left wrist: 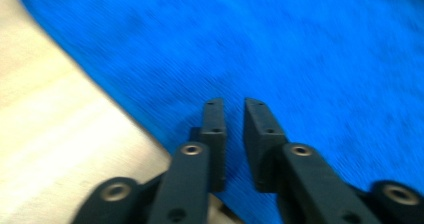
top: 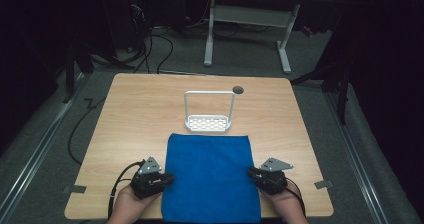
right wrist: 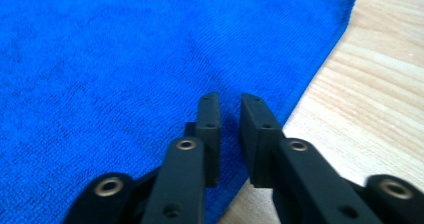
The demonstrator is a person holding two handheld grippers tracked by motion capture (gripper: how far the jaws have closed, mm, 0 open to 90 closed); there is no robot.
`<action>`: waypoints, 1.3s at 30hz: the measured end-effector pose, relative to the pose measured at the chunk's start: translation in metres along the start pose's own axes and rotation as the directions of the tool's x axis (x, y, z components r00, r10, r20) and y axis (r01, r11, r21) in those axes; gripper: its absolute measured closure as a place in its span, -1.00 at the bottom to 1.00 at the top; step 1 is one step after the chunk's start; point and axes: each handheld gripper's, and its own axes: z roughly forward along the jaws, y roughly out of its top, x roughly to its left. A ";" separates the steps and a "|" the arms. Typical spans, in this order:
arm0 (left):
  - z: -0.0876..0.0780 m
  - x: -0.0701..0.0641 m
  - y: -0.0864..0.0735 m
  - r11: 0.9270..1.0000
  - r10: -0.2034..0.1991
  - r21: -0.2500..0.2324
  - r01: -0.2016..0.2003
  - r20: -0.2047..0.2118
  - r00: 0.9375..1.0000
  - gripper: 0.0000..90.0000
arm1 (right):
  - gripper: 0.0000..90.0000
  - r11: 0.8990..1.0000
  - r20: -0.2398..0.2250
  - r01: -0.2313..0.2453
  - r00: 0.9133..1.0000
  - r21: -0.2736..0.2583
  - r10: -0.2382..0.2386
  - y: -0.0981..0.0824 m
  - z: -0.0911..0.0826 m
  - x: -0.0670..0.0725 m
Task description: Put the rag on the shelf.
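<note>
Grippers flanking blue cloth (top: 210, 176) on wooden table (top: 125, 119), near edge.

Left gripper (top: 169, 178) at cloth's left border, jaws nearly closed, narrow gap, grasping nothing; white rack (top: 208, 123) beyond cloth's far edge; right gripper (top: 251, 173) at right border, likewise narrowly parted.

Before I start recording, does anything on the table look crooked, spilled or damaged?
Nothing stands out. The blue cloth lies flat and square, overhanging the near table edge slightly. The white rack stands upright behind it. Left claw and right claw flank the cloth.
</note>
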 end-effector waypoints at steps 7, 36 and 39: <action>-0.002 0.025 0.007 0.986 -0.124 -0.130 0.107 -0.133 0.983 0.41 | 0.57 0.999 0.007 -0.019 1.000 -0.040 0.020 -0.001 -0.004 -0.008; 0.072 0.078 0.066 0.989 -0.141 -0.084 0.122 -0.293 0.946 0.43 | 0.40 0.994 0.034 -0.062 0.997 -0.087 0.065 -0.003 -0.009 -0.014; 0.072 0.078 0.067 0.990 -0.138 -0.080 0.120 -0.288 0.948 0.55 | 0.32 0.994 0.041 -0.054 0.997 -0.098 0.058 -0.003 -0.009 -0.013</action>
